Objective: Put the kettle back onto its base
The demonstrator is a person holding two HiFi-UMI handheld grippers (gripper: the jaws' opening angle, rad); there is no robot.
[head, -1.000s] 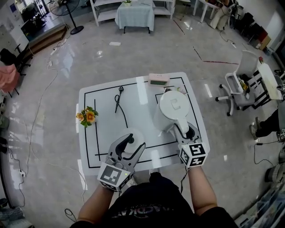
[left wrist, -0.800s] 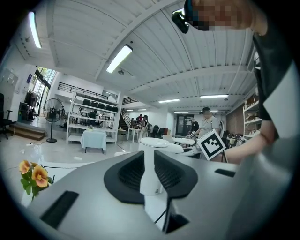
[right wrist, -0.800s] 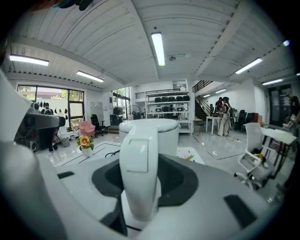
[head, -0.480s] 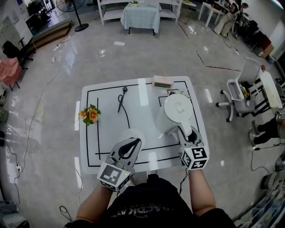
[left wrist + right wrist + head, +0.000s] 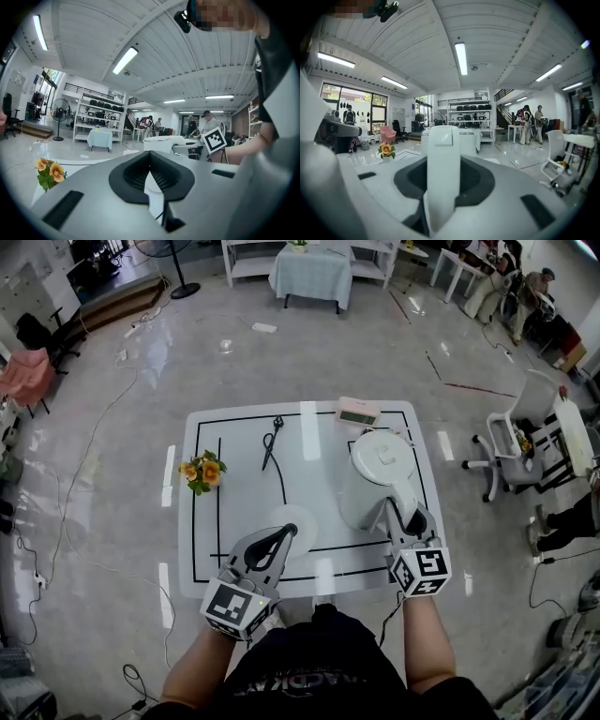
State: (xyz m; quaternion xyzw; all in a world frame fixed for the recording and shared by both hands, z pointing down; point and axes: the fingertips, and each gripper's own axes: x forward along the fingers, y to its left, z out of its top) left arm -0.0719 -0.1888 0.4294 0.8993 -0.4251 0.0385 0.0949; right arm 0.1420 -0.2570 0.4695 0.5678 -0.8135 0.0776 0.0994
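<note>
The white kettle (image 5: 375, 465) stands at the table's right side, its handle (image 5: 401, 498) toward me. My right gripper (image 5: 410, 515) has just been closing its jaws, and they now grip that handle (image 5: 443, 164), which fills the gap between them. The round white base (image 5: 302, 519) lies near the table's front middle, left of the kettle. My left gripper (image 5: 281, 532) is shut and empty, its fingertips (image 5: 150, 165) over the near edge of the base. In the left gripper view the kettle (image 5: 164, 143) shows to the right.
The white table (image 5: 234, 446) has black lines. On it are a small pot of orange flowers (image 5: 203, 471) at the left, black scissors (image 5: 273, 440) at the back, and a pink box (image 5: 357, 412) behind the kettle. A white chair (image 5: 520, 442) stands to the right.
The left gripper's jaws closed with nothing between them and it moved forward to the base. The right gripper's jaws narrowed onto the kettle's handle.
</note>
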